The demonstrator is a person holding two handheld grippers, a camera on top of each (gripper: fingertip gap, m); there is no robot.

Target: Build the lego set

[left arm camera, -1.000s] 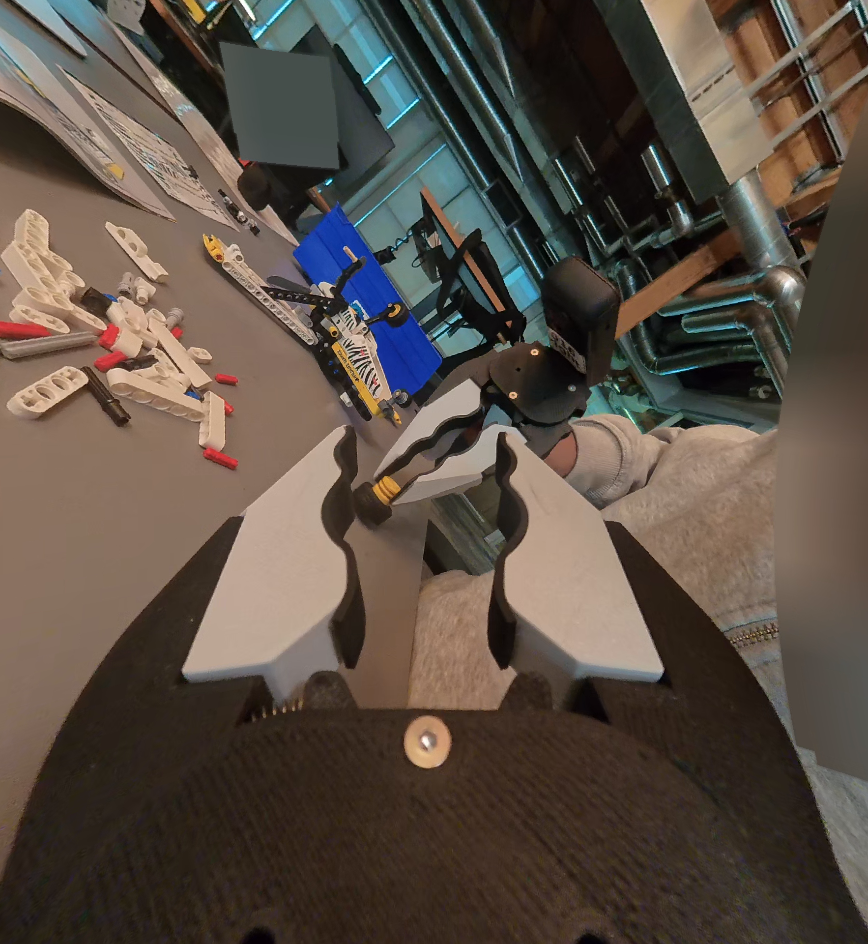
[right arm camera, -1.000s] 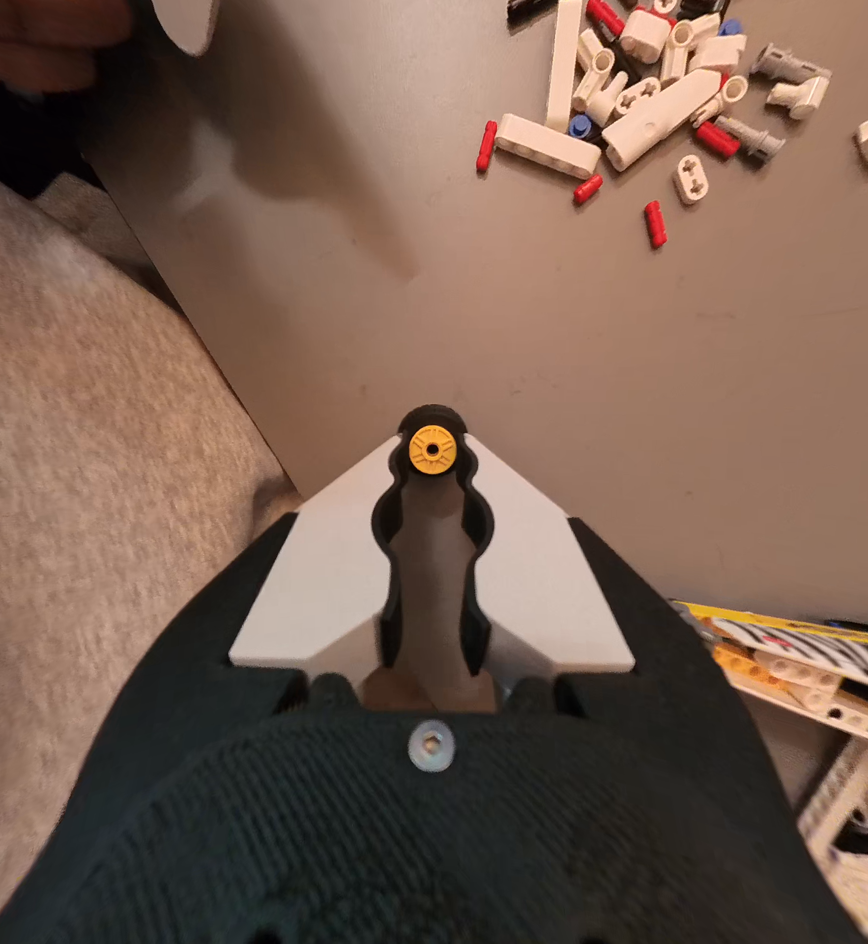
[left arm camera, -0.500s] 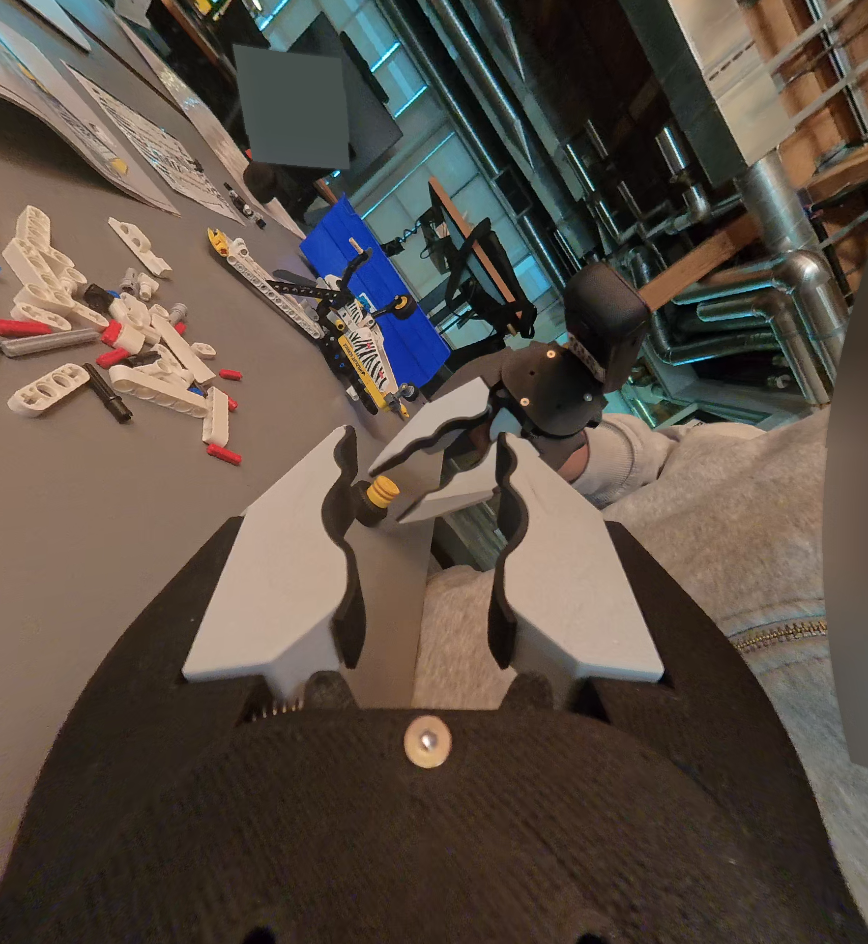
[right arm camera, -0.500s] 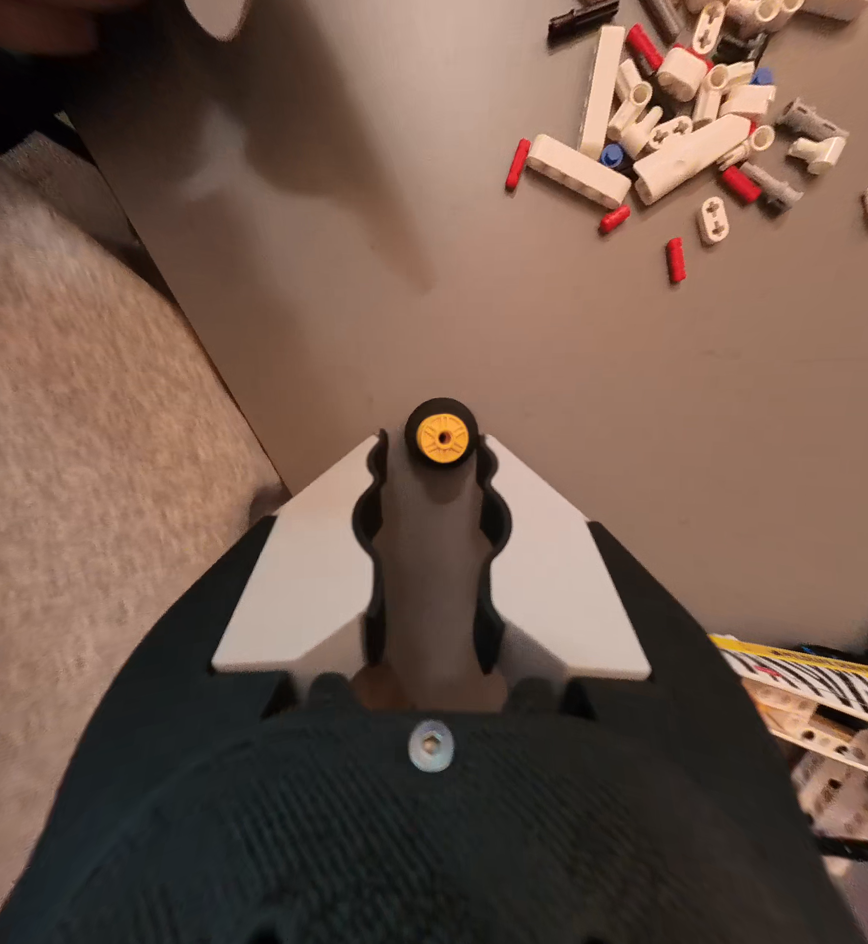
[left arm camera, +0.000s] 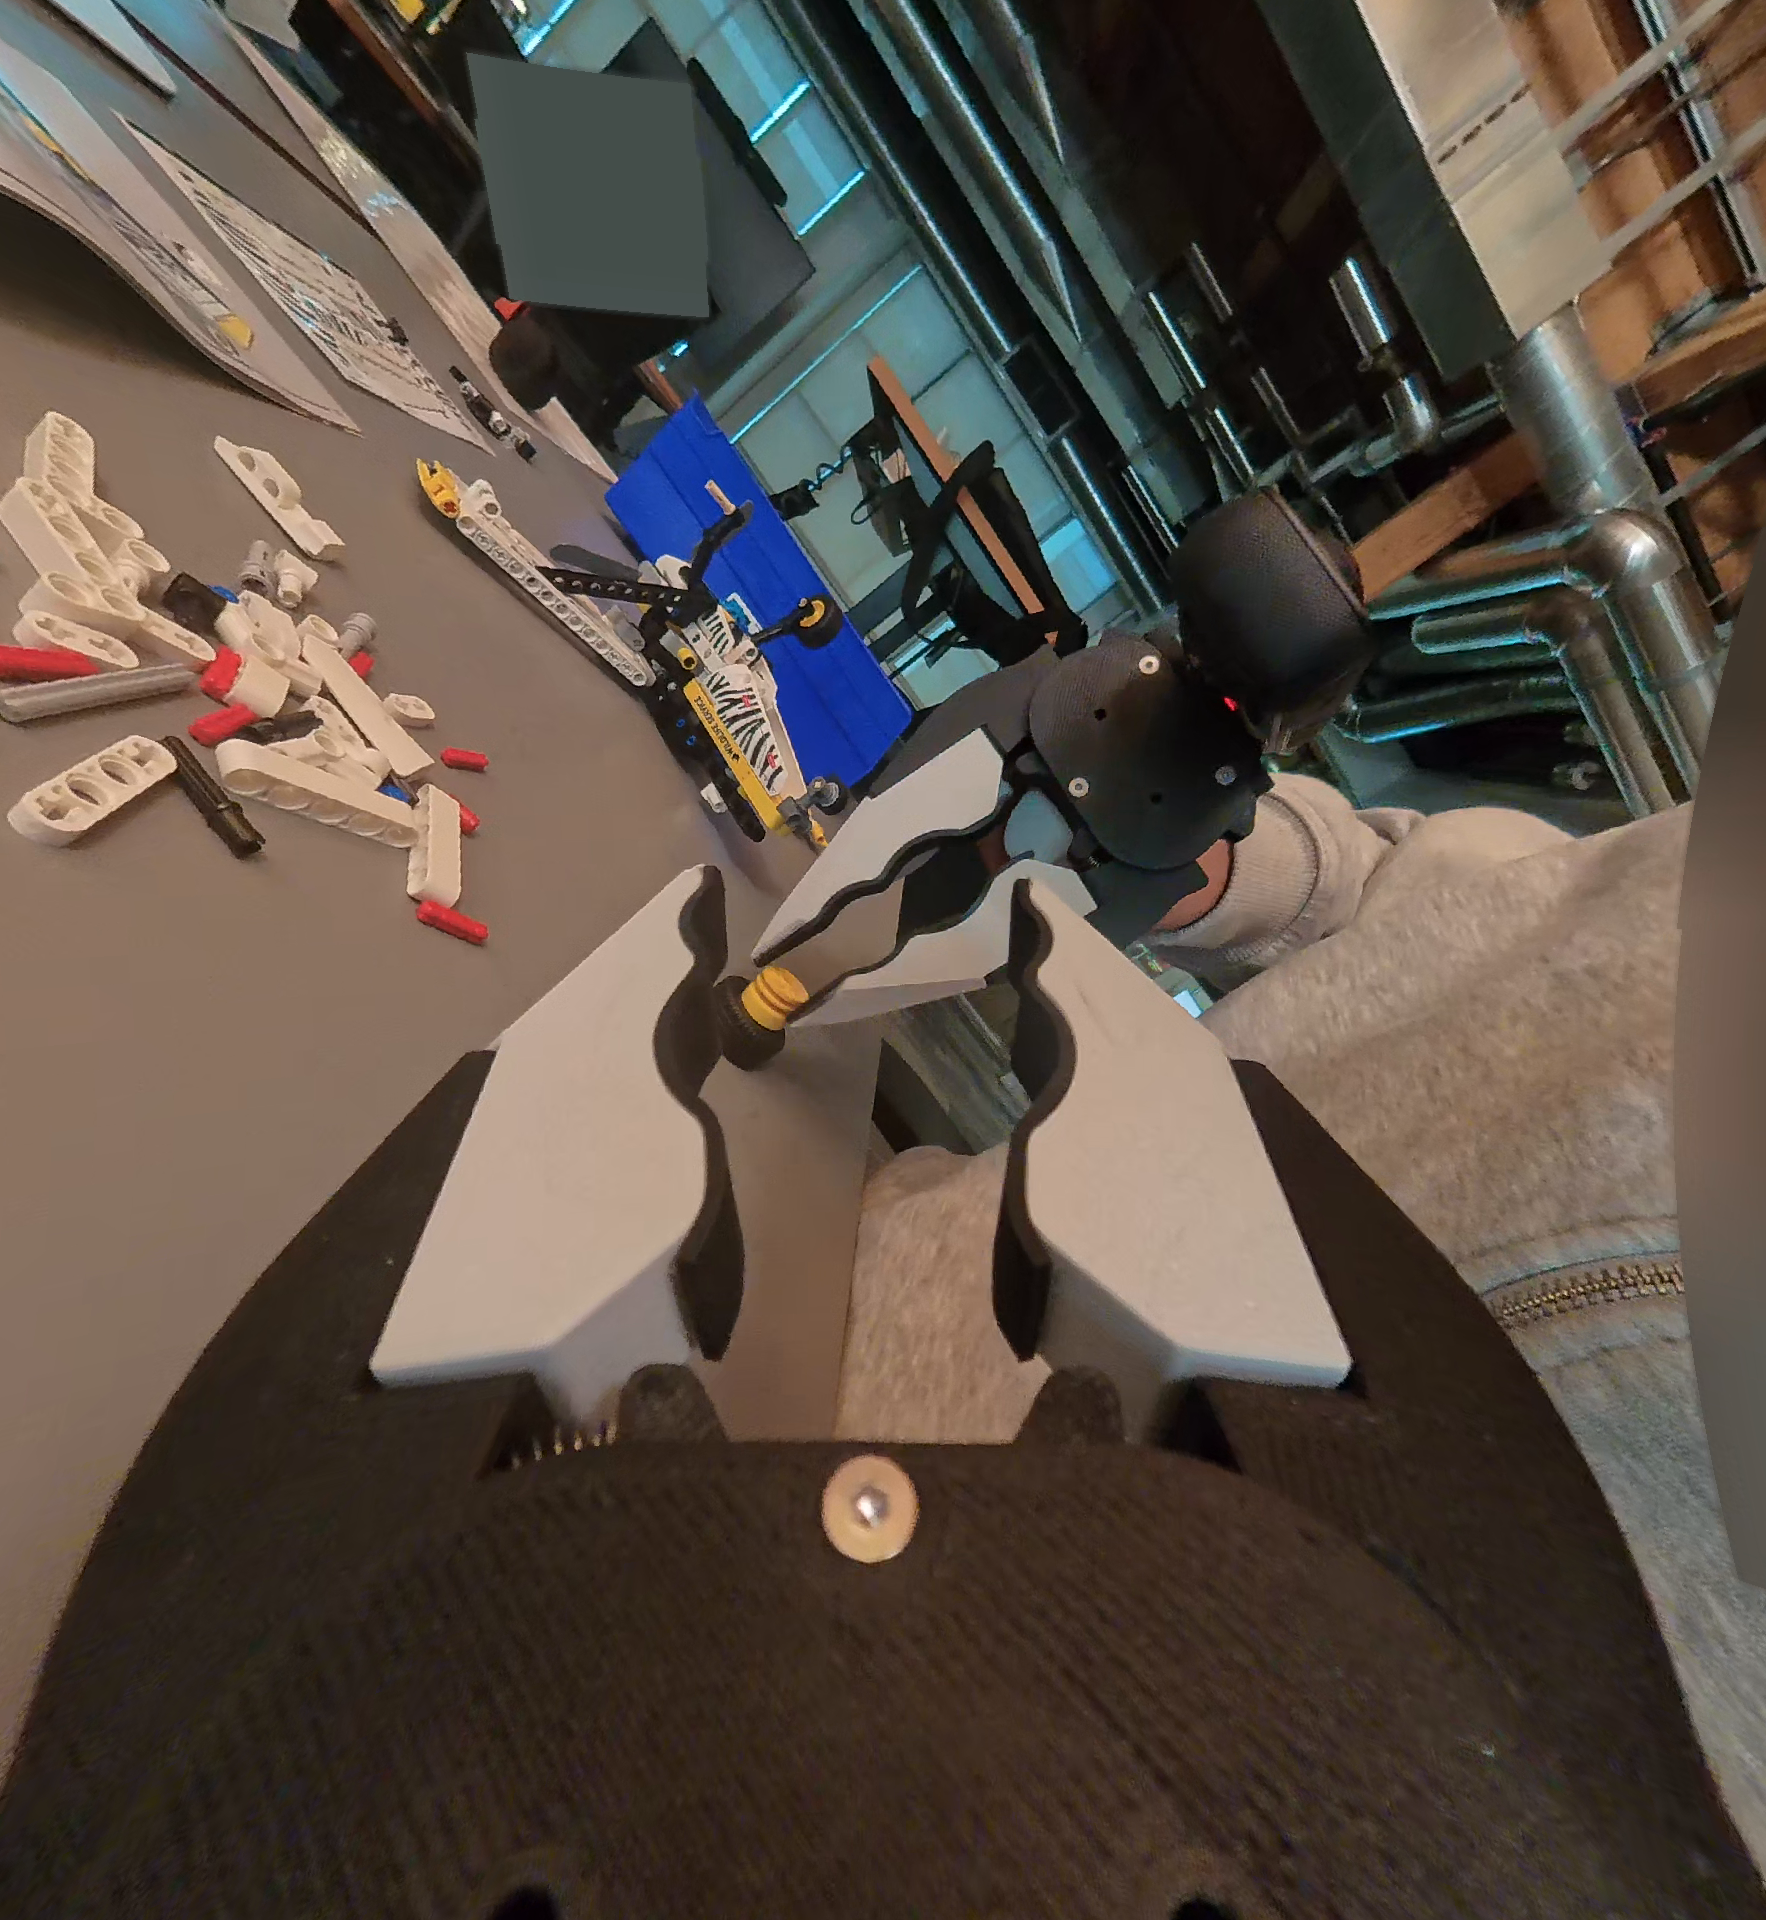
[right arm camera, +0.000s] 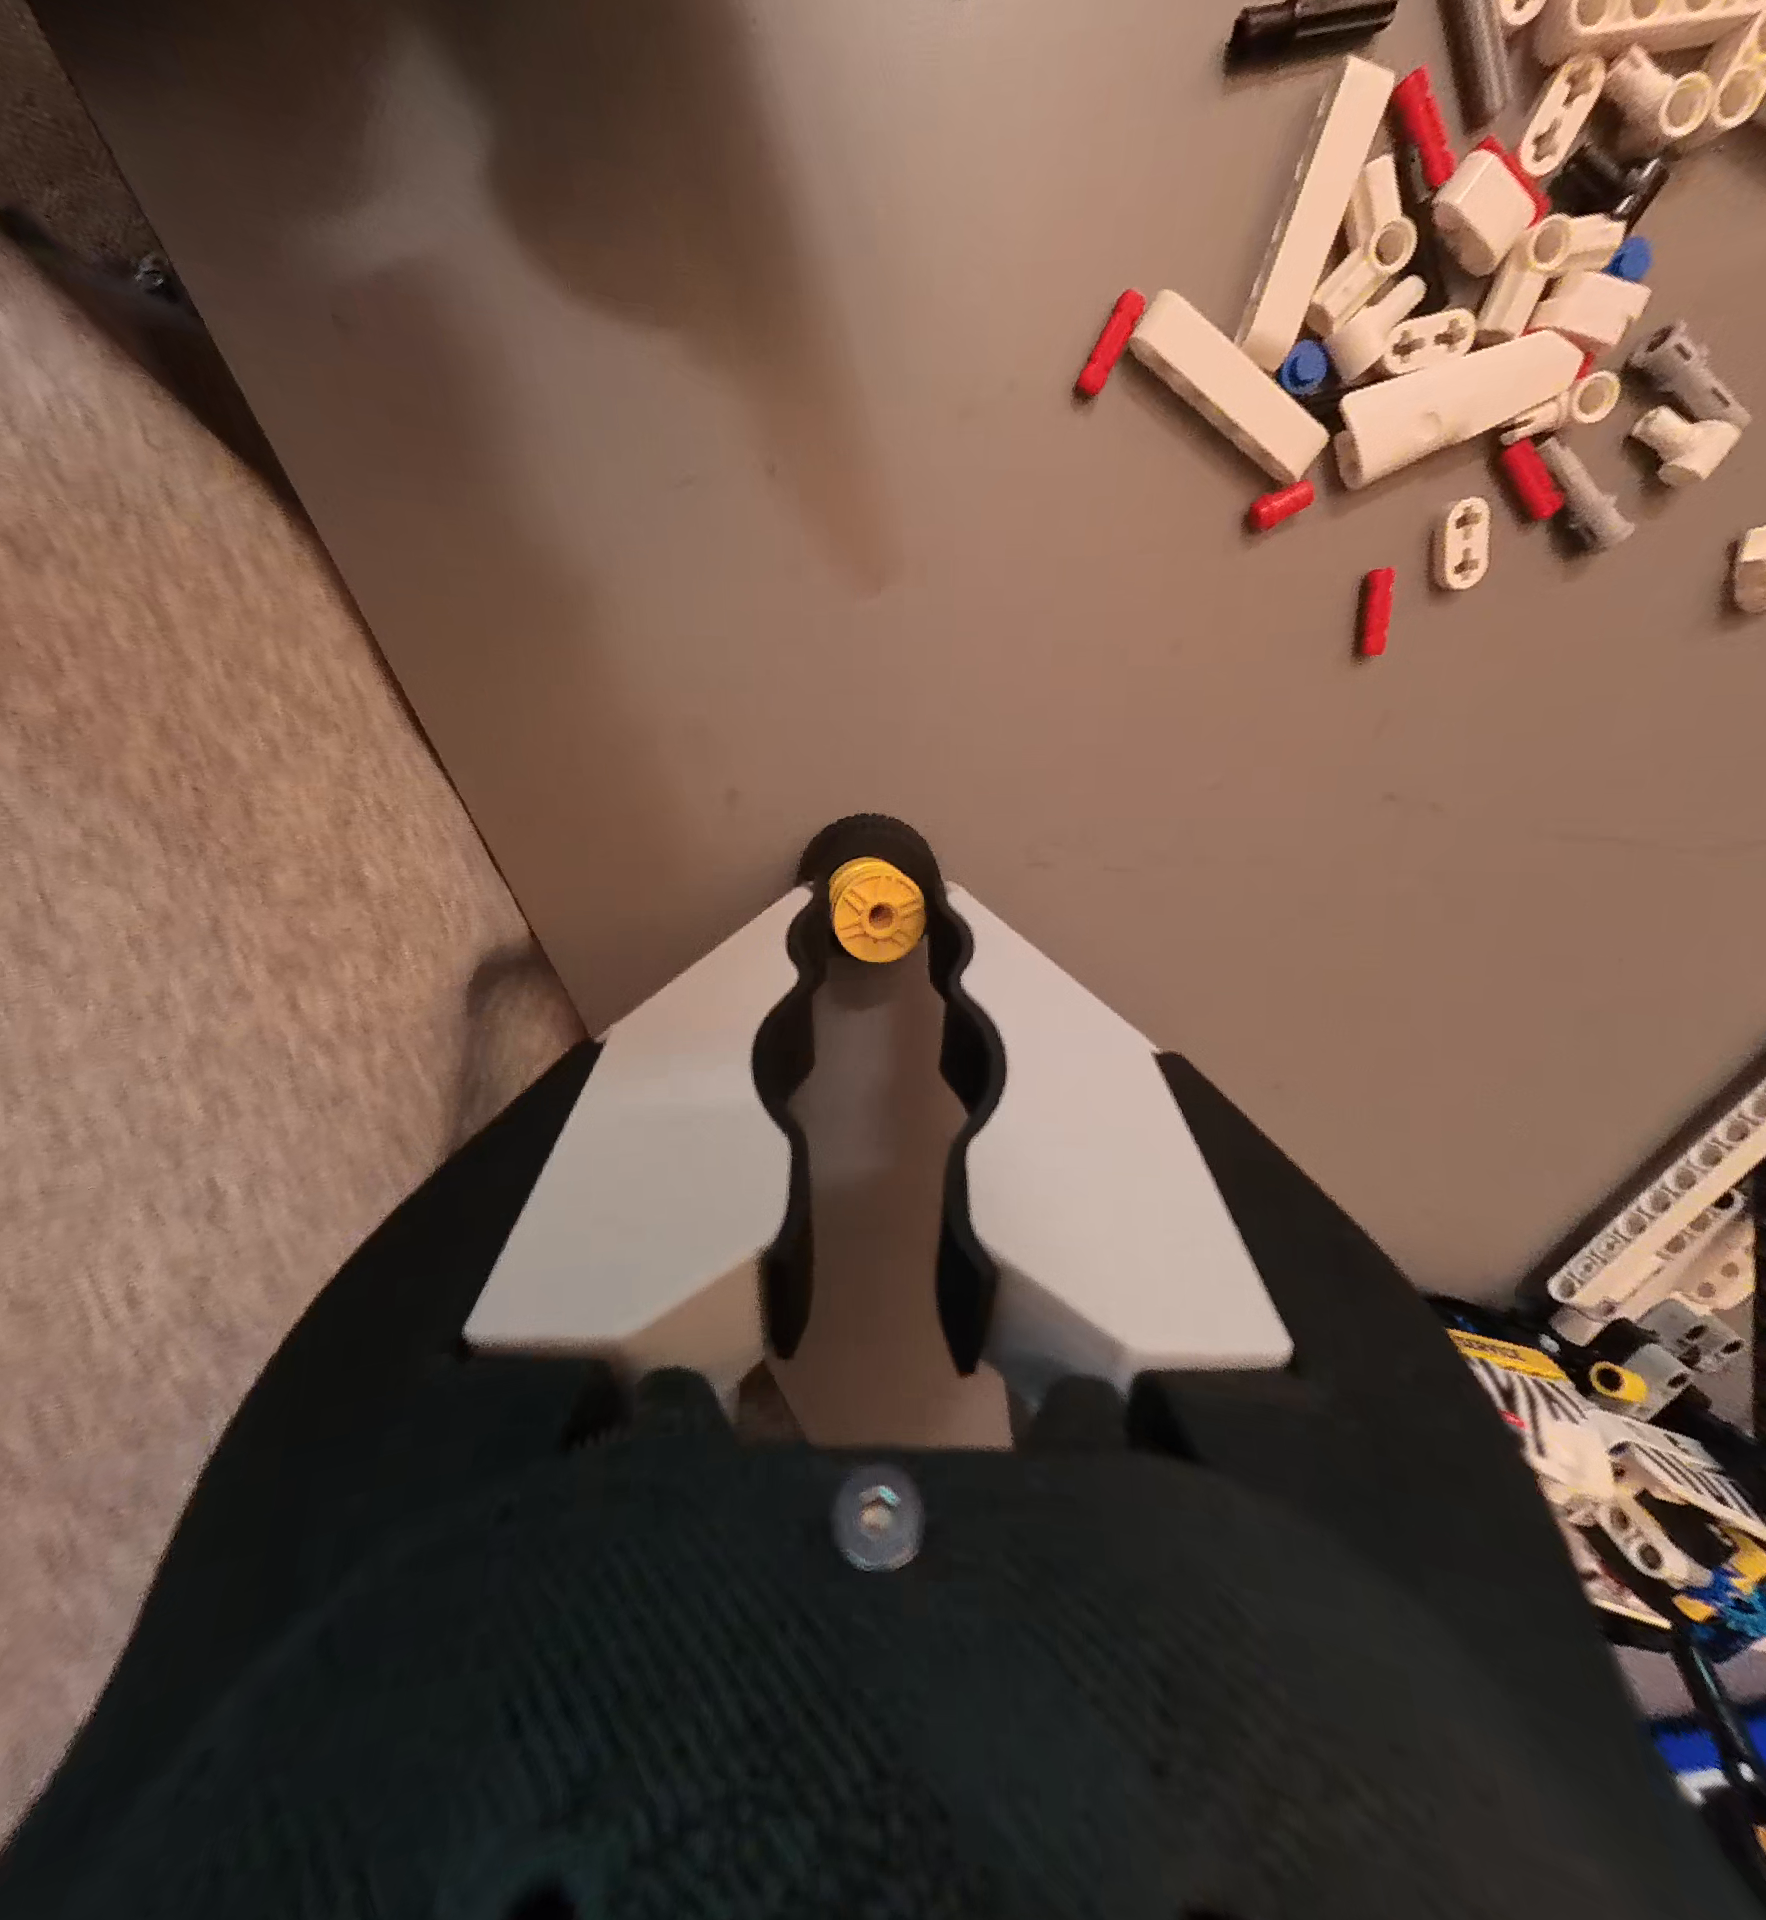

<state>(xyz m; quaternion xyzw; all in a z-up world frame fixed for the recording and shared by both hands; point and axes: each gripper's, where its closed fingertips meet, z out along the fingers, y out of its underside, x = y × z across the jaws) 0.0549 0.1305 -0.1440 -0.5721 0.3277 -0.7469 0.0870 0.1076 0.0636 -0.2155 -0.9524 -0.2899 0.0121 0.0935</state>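
My right gripper (right arm camera: 876,904) is shut on a small yellow wheel hub (right arm camera: 876,920) with a black tyre (right arm camera: 863,831) at its far end. It holds the wheel above the grey table (right arm camera: 1222,831) near the front edge. In the left wrist view, the right gripper (left arm camera: 791,987) brings the hub (left arm camera: 773,997) and tyre (left arm camera: 744,1034) between my left gripper's fingers, the tyre close against the left pad. My left gripper (left arm camera: 863,894) is open and empty. The partly built striped model (left arm camera: 723,686) lies at the table edge and also shows in the right wrist view (right arm camera: 1689,1403).
A pile of loose white, red, grey and black pieces (left arm camera: 235,707) lies on the table, also seen in the right wrist view (right arm camera: 1461,291). Instruction sheets (left arm camera: 287,301) lie farther back. A blue bin (left arm camera: 765,623) stands beyond the table. A person's grey sweater (right arm camera: 131,831) lies below the edge. The tips of one gripper are about 11 cm away from the tips of the other. The partly built striped model (left arm camera: 723,686) sits 20 cm or so from the ends of my right fingers.
The right gripper opened slightly on the wheel half a second ago and has closed again on the yellow hub. It has moved the wheel closer to my left gripper's left finger.
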